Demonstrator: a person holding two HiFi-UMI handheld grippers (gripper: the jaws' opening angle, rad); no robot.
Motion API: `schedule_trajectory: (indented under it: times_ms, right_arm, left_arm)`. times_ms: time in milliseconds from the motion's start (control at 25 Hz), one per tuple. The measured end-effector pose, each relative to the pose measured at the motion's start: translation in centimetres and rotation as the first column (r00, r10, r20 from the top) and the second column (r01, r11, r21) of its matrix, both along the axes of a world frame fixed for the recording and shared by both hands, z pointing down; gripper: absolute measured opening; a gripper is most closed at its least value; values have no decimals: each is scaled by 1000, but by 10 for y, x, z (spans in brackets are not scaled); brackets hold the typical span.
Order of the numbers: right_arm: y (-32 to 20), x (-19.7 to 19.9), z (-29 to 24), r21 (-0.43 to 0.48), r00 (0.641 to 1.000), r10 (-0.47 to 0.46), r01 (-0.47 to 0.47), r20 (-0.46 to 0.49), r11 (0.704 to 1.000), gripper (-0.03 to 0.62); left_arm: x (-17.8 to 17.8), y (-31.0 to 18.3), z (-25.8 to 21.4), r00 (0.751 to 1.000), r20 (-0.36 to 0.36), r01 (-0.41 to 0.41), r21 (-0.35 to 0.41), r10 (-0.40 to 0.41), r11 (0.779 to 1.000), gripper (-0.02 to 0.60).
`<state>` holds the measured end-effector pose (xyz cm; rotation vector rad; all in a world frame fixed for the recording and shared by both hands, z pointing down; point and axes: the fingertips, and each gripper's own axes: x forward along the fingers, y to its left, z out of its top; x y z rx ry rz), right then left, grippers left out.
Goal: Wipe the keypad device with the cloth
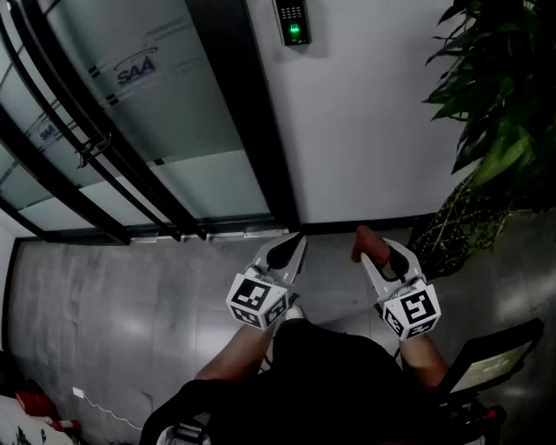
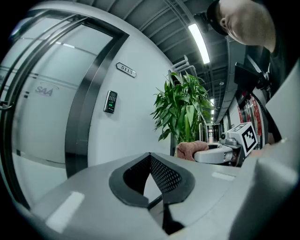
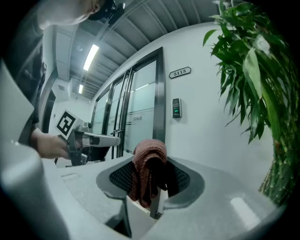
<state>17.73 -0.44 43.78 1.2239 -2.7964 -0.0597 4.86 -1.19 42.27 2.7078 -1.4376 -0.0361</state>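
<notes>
The keypad device [image 1: 293,22] hangs on the white wall beside the door frame, its green light on; it also shows small in the left gripper view [image 2: 110,101] and the right gripper view [image 3: 176,108]. My right gripper [image 1: 372,249] is shut on a reddish-brown cloth [image 3: 148,172], which bunches up between its jaws and pokes out at the tip [image 1: 363,241]. My left gripper [image 1: 284,253] is shut with nothing in it. Both grippers are held low and well short of the keypad device, which sits far up the wall.
A glass door [image 1: 130,113] with a dark frame and a bar handle [image 1: 91,148] fills the left. A potted plant [image 1: 499,113] stands at the right against the wall. A room number plate [image 3: 179,72] is above the keypad device. Grey floor [image 1: 104,322] lies below.
</notes>
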Motion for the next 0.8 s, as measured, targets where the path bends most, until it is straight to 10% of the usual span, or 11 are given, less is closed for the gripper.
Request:
schedule_trajectory:
  times_ms: [800]
  right_arm:
    - [-117,-55,-20,28,996,84,-84,8,996,146]
  left_arm:
    - [-53,-98,-8,995,64,-72,11,71,997,17]
